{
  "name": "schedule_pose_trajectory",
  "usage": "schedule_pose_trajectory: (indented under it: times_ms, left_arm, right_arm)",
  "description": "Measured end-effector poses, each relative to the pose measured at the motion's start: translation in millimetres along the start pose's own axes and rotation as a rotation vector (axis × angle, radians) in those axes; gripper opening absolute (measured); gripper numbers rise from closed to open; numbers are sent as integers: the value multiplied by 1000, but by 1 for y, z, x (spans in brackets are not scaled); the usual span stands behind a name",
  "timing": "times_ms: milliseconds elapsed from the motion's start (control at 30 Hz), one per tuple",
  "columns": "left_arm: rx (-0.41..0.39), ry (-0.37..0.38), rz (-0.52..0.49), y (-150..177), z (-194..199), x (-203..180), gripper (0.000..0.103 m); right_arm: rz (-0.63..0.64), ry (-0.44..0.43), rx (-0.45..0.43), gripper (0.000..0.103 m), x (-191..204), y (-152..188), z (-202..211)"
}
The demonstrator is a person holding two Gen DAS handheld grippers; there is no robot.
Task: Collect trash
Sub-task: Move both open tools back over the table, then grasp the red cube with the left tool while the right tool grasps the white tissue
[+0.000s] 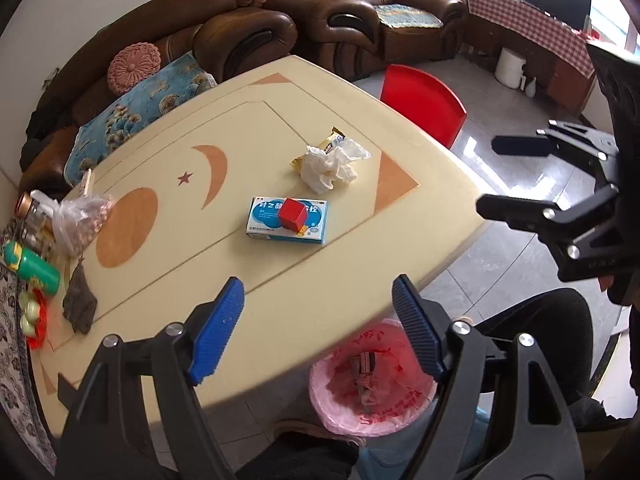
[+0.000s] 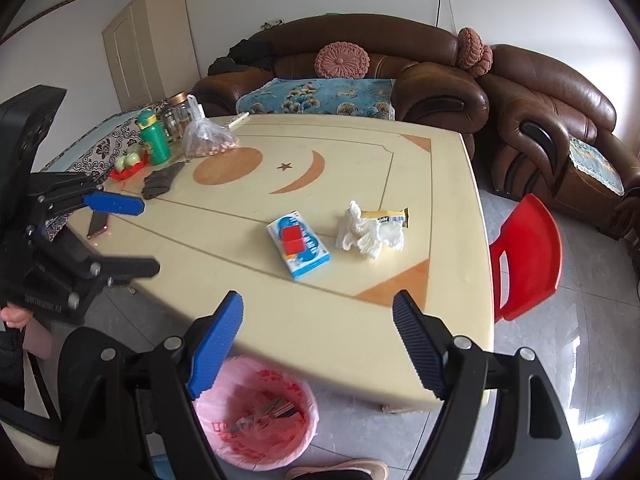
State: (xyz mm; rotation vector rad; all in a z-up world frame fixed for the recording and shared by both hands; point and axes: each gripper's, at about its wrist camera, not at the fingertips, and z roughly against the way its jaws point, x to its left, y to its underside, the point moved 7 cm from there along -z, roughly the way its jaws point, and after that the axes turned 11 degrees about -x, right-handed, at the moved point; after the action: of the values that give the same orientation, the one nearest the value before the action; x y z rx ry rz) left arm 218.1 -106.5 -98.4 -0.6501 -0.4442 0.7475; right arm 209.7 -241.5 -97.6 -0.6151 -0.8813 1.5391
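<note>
A crumpled white tissue [image 1: 332, 166] [image 2: 368, 234] lies on the cream table [image 1: 168, 240] [image 2: 320, 320], partly over a yellow snack wrapper [image 1: 335, 139] [image 2: 386, 215]. Closer to me sits a blue-and-white box [image 1: 264, 224] [image 2: 310, 260] with a red cube [image 1: 292, 214] [image 2: 292, 240] on top. Below the table's near edge stands a bin lined with a pink bag [image 1: 372, 400] [image 2: 256, 420], with scraps inside. My left gripper [image 1: 318, 320] [image 2: 136, 236] and right gripper [image 2: 318, 340] [image 1: 508, 176] hang open above that edge, nothing between their pads.
A green bottle [image 2: 154, 138], a jar, a plastic bag of nuts [image 2: 206, 140], a dark cloth [image 1: 80, 300] and a phone [image 2: 98, 224] crowd the table's left end. A red chair [image 1: 424, 104] [image 2: 528, 256] stands at the right corner. Brown sofas [image 2: 420, 80] sit behind. A person's dark-clothed leg [image 1: 540, 332] is beside the bin.
</note>
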Motion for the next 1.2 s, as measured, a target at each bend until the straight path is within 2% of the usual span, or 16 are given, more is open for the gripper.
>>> schedule_pose_trajectory:
  times_ms: [167,233,400,567,833,1200]
  left_arm:
    - [38,23,-51,1,-40,-1,75]
    - [64,50,-39,2,-58,2,75]
    - [102,60,2,1,-98,17,75]
    - [121,44,-38,-2,-134,25,75]
    - [168,104,-14,2,-189,36,75]
    - [178,153,29,10,-216,44,75]
  right_arm:
    - [-7,-8,39,75,-20,-2,-44]
    - [-12,-17,53,75,-26,-1,-58]
    - [-9,-25,89,75,-38,0,-99]
    - [12,-40,104,76,-44,-5,-136]
    - [9,-46,127,76,-64,-6,-183]
    - [57,-51,157,75,-63,2,-227]
